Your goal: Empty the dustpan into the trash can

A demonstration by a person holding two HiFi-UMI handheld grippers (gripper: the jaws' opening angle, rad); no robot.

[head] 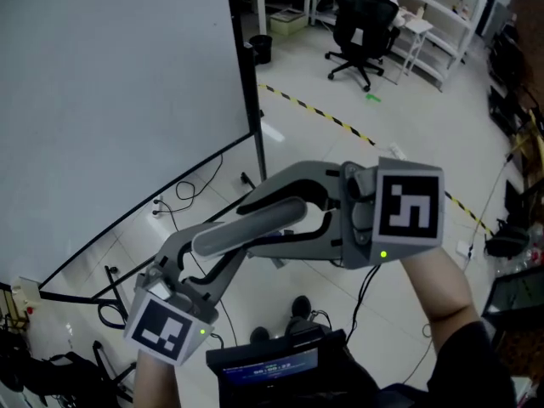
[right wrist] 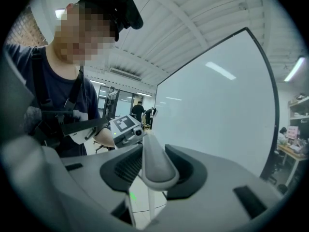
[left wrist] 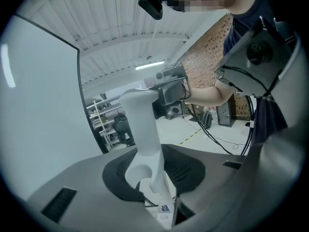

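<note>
Above the floor [head: 357, 134], your left gripper [left wrist: 154, 175] and right gripper [right wrist: 154, 171] clamped the dustpan handle [head: 246, 230]; likely mid-carry, you next needed the unseen trash can under it

The handle [head: 255, 226] runs slantwise above the floor, its lower-left end clamped in the tongs of the left gripper [head: 204, 246] and its upper-right end in those of the right gripper [head: 297, 219]. A partition panel [head: 119, 100] stands to the left. Behind, beyond the floor tape [head: 319, 113], an office chair [head: 364, 28] stands before shelving [head: 450, 24].
</note>
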